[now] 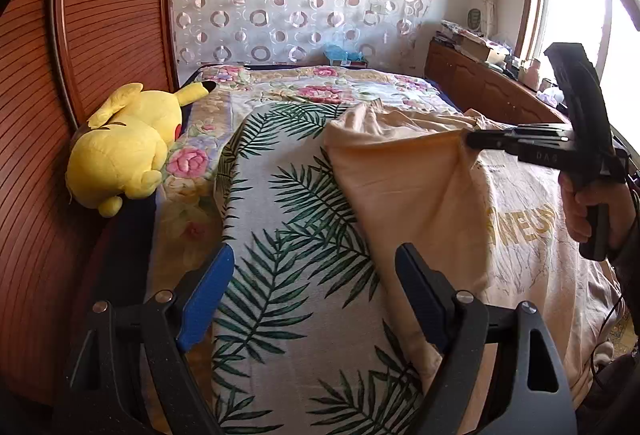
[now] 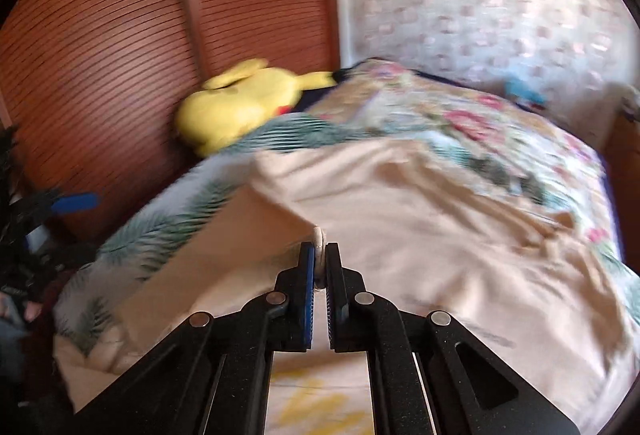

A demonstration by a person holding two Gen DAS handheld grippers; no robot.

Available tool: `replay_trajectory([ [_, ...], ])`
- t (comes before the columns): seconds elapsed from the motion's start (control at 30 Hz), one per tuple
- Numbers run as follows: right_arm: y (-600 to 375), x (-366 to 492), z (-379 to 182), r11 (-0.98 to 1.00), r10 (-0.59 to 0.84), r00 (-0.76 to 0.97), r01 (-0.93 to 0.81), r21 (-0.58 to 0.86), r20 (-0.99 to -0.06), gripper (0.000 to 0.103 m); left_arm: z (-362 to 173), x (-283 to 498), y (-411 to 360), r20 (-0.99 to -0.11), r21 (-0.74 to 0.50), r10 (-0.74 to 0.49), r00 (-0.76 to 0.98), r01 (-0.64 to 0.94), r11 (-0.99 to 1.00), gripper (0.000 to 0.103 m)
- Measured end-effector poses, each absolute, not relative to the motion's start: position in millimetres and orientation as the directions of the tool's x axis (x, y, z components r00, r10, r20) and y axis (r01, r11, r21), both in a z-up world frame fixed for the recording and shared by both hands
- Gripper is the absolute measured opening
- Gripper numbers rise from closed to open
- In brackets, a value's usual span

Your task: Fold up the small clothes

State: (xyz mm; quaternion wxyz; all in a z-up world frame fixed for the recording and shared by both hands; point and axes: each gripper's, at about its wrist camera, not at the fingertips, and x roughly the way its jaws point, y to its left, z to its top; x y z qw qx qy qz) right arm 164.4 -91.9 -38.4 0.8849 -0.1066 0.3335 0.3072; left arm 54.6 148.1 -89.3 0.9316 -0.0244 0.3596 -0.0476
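Note:
A cream T-shirt (image 1: pixel 404 179) with yellow lettering lies on the bed over a palm-leaf cover (image 1: pixel 280 219). My right gripper (image 2: pixel 319 255) is shut on a bunched edge of the shirt (image 2: pixel 420 219) and lifts a flap of it above the bed; in the left wrist view it (image 1: pixel 470 139) pinches that flap at the right. My left gripper (image 1: pixel 314 267) is open and empty, low over the palm-leaf cover, its right finger beside the shirt's left edge. The right wrist view is blurred.
A yellow plush toy (image 1: pixel 124 147) lies at the bed's left edge against a wooden louvred wardrobe (image 1: pixel 80 35). A floral quilt (image 1: pixel 320 87) covers the far bed. A wooden cabinet (image 1: pixel 480 79) with clutter stands at right under a window.

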Motion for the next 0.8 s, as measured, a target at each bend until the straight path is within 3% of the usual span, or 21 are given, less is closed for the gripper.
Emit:
replay_trajectory([
  [0.07,-98,169,-42,0.81,0.455,0.595,-0.586,0.03,-0.662,0.009,-91,59,145,-0.674,-0.077,-0.106,0.731,0.073,0.994,0.083],
  [0.1,-100,172,-45,0.818,0.44,0.596,-0.575,0.025,-0.672,0.022,-92,61,143,-0.677,-0.075,-0.106,0.729,0.075,0.994,0.083],
  [0.13,-99,172,-46,0.825,0.427,0.602,-0.565,0.018,-0.674,0.043,-92,64,141,-0.679,-0.075,-0.109,0.726,0.079,0.994,0.083],
  [0.2,-99,169,-44,0.831,0.421,0.619,-0.556,0.008,-0.664,0.052,-93,72,135,-0.682,-0.07,-0.115,0.722,0.092,0.993,0.083],
  [0.57,-153,141,-23,0.845,0.374,0.661,-0.532,-0.054,-0.651,0.052,-100,138,104,-0.721,-0.053,-0.166,0.673,0.186,0.981,0.083],
  [0.8,-184,147,-45,0.868,0.345,0.65,-0.496,-0.034,-0.677,0.052,-108,185,95,-0.758,-0.057,-0.18,0.627,0.212,0.976,0.056],
])
